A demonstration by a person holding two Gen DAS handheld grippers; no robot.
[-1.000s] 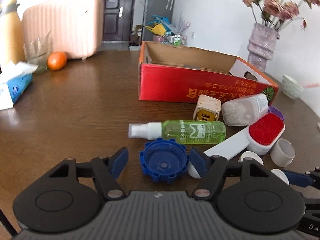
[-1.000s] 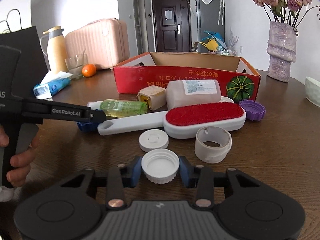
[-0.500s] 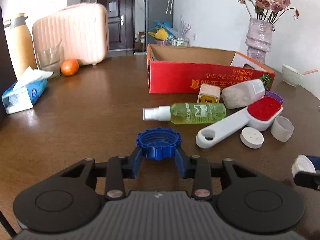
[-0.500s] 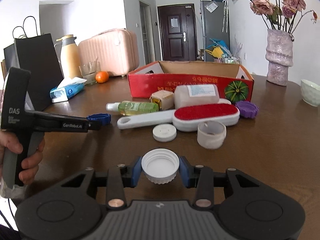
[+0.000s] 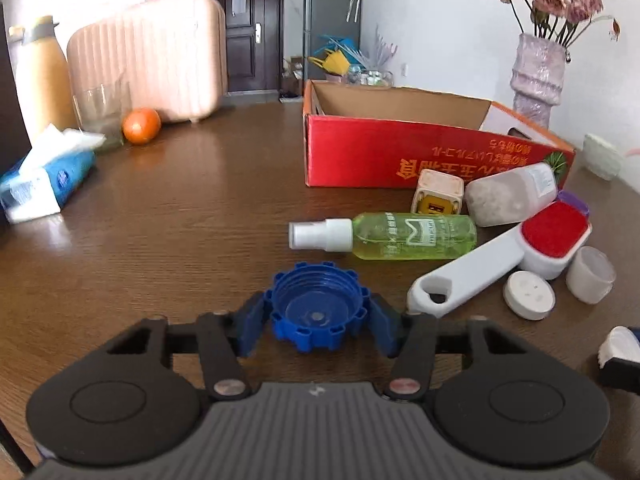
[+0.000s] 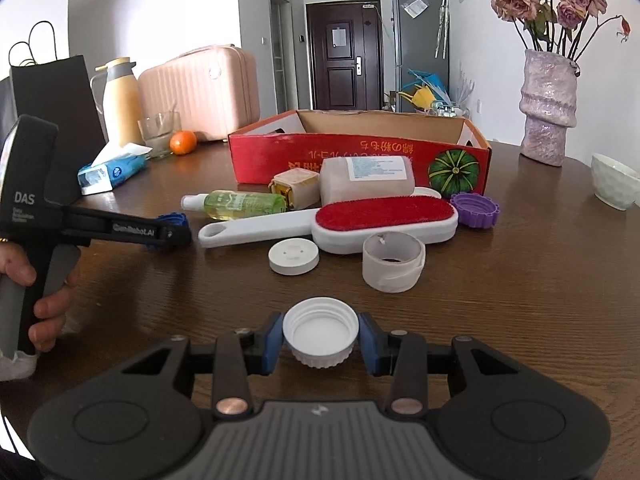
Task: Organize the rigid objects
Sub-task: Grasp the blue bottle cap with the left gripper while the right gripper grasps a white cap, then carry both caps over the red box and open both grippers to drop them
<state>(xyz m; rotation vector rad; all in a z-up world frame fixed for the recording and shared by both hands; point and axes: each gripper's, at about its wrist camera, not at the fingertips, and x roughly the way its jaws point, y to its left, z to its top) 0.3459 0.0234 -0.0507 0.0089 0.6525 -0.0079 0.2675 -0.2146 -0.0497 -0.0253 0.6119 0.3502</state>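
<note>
1. Presently, your left gripper (image 5: pixel 318 322) is clenched on a blue cap (image 5: pixel 317 305), a ribbed plastic lid with notched lugs round its rim, hollow side up, a blue pad against each flank.
2. Your right gripper (image 6: pixel 320 338) is clamped on a white cap (image 6: pixel 320 330), round, threaded inside, knurled at its lower edge, open face up.
3. Table (image 6: pixel 520 280): dark brown wood with visible grain and a slight sheen; bare surface lies between your two grippers and the clutter.
4. Cardboard box (image 6: pixel 360 156): red printed outer walls, plain brown inside, open top, standing behind the loose items.
5. Spray bottle (image 5: pixel 384 236): clear plastic, green liquid, white nozzle, lying on its side just beyond the blue cap.
6. Lint brush (image 6: pixel 332 222): white plastic handle with a hanging hole, oval red bristled pad, lying flat in front of the box.
7. White disc (image 6: pixel 294 256): flat and round, just in front of the brush handle.
8. Tape roll (image 6: pixel 393 262): a short white ring, near the brush head.
9. Purple cap (image 6: pixel 475 210): notched rim, beside the brush head's far end.
10. Frosted bottle (image 6: pixel 366 178): lying on its side with a paper label, against the box wall, beside a small beige cube (image 6: pixel 296 188).
</note>
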